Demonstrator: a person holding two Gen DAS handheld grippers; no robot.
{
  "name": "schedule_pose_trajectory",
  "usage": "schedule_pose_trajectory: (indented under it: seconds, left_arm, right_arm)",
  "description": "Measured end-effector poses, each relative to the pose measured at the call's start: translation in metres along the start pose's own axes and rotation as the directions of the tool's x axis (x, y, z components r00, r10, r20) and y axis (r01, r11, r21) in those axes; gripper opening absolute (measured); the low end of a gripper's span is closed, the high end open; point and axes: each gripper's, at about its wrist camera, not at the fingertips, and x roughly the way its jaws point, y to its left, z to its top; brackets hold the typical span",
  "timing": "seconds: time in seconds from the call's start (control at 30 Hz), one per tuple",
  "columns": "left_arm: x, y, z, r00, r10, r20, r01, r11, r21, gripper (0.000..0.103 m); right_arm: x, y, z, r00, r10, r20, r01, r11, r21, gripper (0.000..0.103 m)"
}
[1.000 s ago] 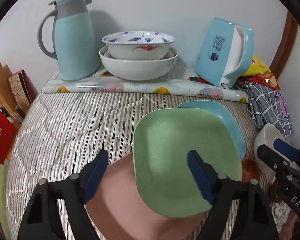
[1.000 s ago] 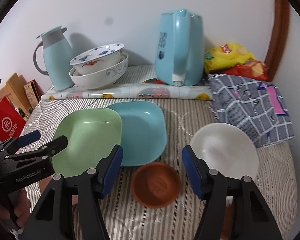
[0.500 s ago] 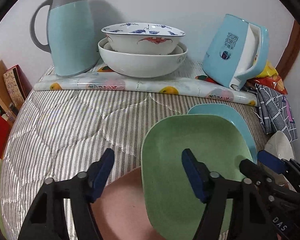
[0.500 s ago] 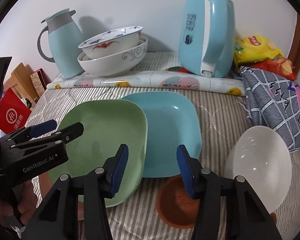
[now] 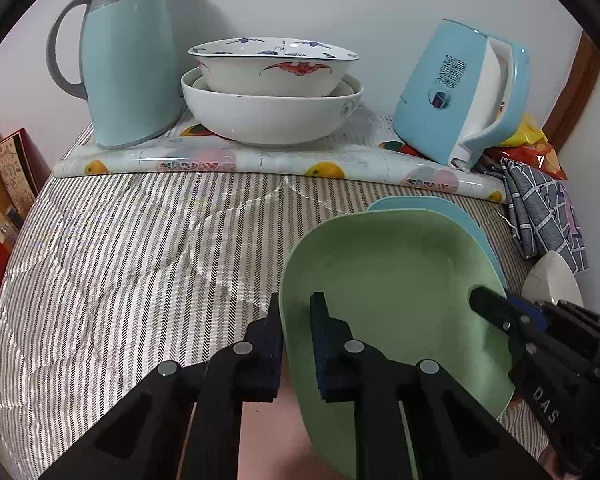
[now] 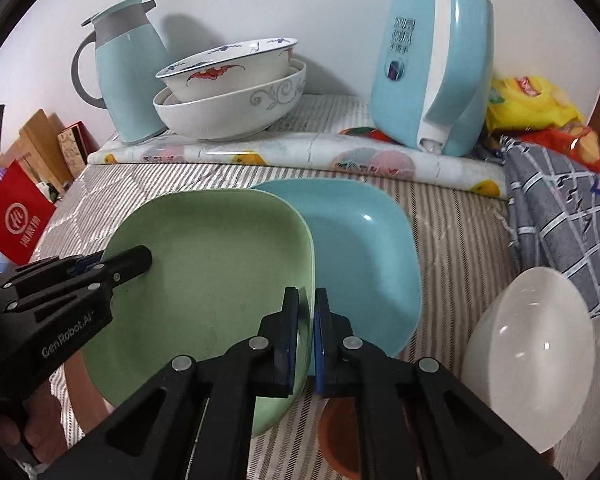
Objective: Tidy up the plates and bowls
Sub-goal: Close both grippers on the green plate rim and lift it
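A green square plate (image 5: pixel 400 280) (image 6: pixel 212 272) lies tilted over a pink plate (image 5: pixel 268 432) and overlaps a blue square plate (image 5: pixel 460 216) (image 6: pixel 364 248). My left gripper (image 5: pixel 296 312) (image 6: pixel 140 258) is closing tight on the green plate's left rim, which sits between its pads. My right gripper (image 6: pixel 306 304) (image 5: pixel 496 308) is closing tight on the opposite rim the same way. A small brown bowl (image 6: pixel 336 436) sits under the right gripper, and a white bowl (image 6: pixel 532 360) lies to its right.
At the back, on a fruit-print mat (image 5: pixel 260 160), stand two nested china bowls (image 5: pixel 272 92), a teal jug (image 5: pixel 128 60) and a blue kettle (image 5: pixel 460 96). A checked cloth (image 6: pixel 560 208) and snack bags (image 6: pixel 532 104) fill the right edge. Striped bedding (image 5: pixel 120 260) spreads out on the left.
Both grippers moved in and down and went from wide open to shut, each pinching one side rim of the green plate.
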Motion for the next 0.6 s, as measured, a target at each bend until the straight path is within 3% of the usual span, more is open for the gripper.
schedule_pose_trajectory:
  seconds: [0.27,0.6]
  left_arm:
    - [-0.022,0.006,-0.007,1.0,0.018,0.02,-0.018,1.0,-0.019,0.013]
    - [-0.053,0.035,-0.032,0.995,0.092,0.025,-0.089,0.993,-0.076,0.013]
  right_arm:
    - [-0.015,0.004,0.0,1.0,0.019,0.019,-0.019,1.0,-0.001,0.006]
    - [-0.029,0.043,-0.012,0.996,0.089,0.024,-0.087,0.994,-0.066,0.006]
